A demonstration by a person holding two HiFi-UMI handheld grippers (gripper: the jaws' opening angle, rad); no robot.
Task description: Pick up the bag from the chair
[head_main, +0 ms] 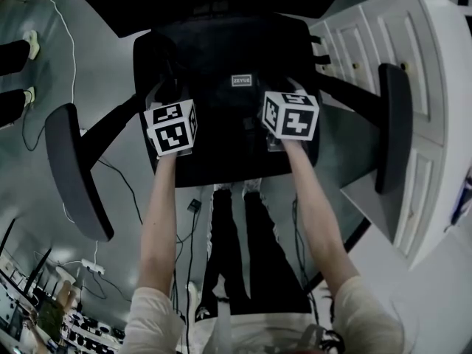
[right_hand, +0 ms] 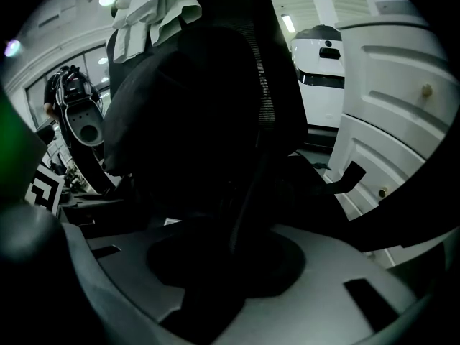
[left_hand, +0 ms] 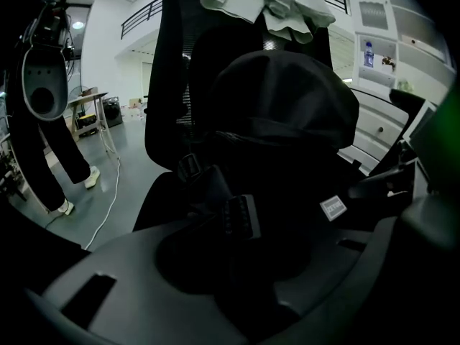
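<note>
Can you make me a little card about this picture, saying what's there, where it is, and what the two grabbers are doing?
Bag: black fabric backpack with a small white label, sitting on the seat
Chair: black office chair with two armrests
On the chair's back: pale cloth, draped over the top
Left gripper: at the bag's left side, bag between its fingers
Right gripper: at the bag's right side, likewise
Grip: too dark to tell whether the fingers press
Nearby: white cabinet beside the chair

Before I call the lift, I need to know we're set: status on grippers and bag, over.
Left gripper and right gripper each shut on a strap. Bag on chair. Nothing across it.
</note>
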